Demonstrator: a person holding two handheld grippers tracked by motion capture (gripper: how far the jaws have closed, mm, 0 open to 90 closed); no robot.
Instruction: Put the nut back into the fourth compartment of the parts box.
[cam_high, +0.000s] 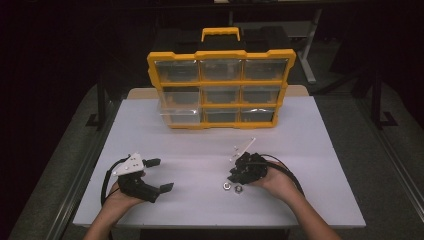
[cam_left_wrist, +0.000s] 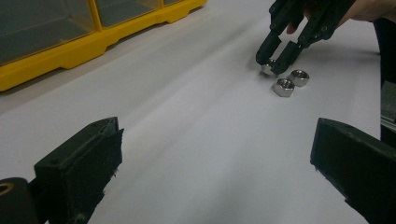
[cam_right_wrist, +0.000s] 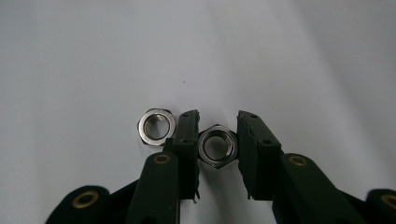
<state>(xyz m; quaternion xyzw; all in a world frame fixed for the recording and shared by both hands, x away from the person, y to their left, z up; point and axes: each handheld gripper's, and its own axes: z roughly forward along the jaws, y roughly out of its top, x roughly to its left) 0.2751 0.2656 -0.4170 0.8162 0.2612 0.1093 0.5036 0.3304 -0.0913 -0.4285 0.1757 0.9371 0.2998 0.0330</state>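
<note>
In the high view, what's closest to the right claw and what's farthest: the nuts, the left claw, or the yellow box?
1. Nuts, right at its tips.
2. Left claw, across the table on the person's left.
3. Yellow box, at the table's far edge.

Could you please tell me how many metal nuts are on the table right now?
3. One nut sits between the right hand-held gripper's jaws. A second nut lies just outside that gripper's jaw. The left gripper view shows two loose nuts, including a third nut, beside the gripped one.
</note>
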